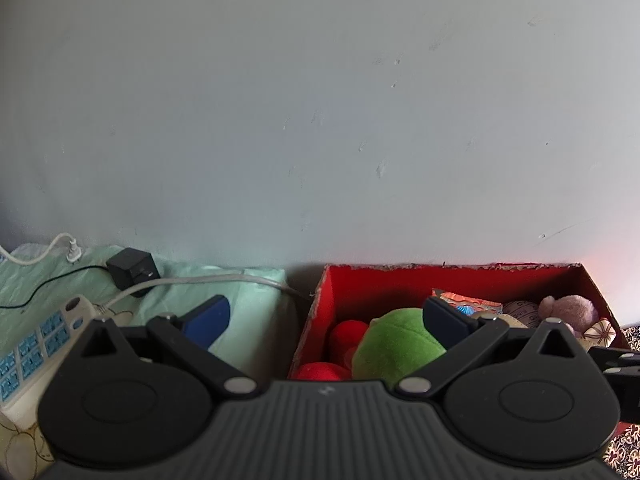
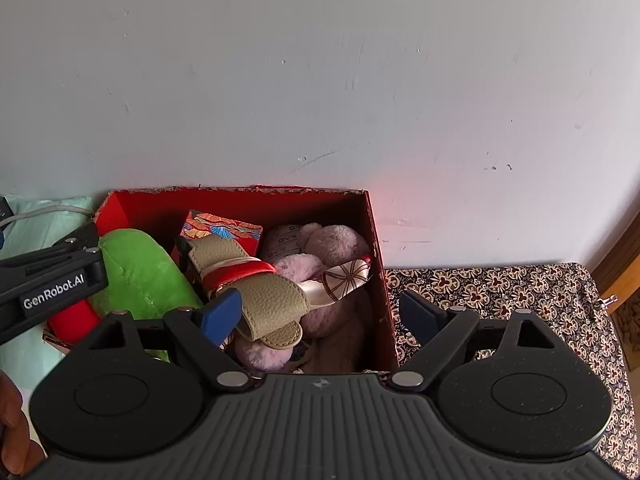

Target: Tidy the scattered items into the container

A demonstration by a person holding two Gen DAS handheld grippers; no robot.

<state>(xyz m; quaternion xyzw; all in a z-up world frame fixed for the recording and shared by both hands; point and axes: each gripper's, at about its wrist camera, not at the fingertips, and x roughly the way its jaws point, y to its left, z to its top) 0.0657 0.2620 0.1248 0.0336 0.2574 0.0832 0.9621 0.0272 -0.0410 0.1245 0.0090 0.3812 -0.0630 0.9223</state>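
A red box point(image 2: 376, 236) stands against the wall, full of items: a green and red plush point(image 2: 140, 272), a tan strap bag point(image 2: 260, 292), a pink plush point(image 2: 332, 240), a patterned packet point(image 2: 220, 226) and a printed scarf point(image 2: 348, 276). The box also shows in the left wrist view point(image 1: 316, 308) with the green plush point(image 1: 396, 344). My left gripper point(image 1: 328, 320) is open and empty over the box's left edge. My right gripper point(image 2: 320, 312) is open and empty above the box's right half. The left gripper's body point(image 2: 52, 280) shows in the right wrist view.
A power strip point(image 1: 32, 344), a black adapter point(image 1: 130, 266) and cables lie on pale green cloth point(image 1: 248, 292) left of the box. A floral-patterned cloth point(image 2: 500, 292) covers the surface right of the box. The wall is close behind.
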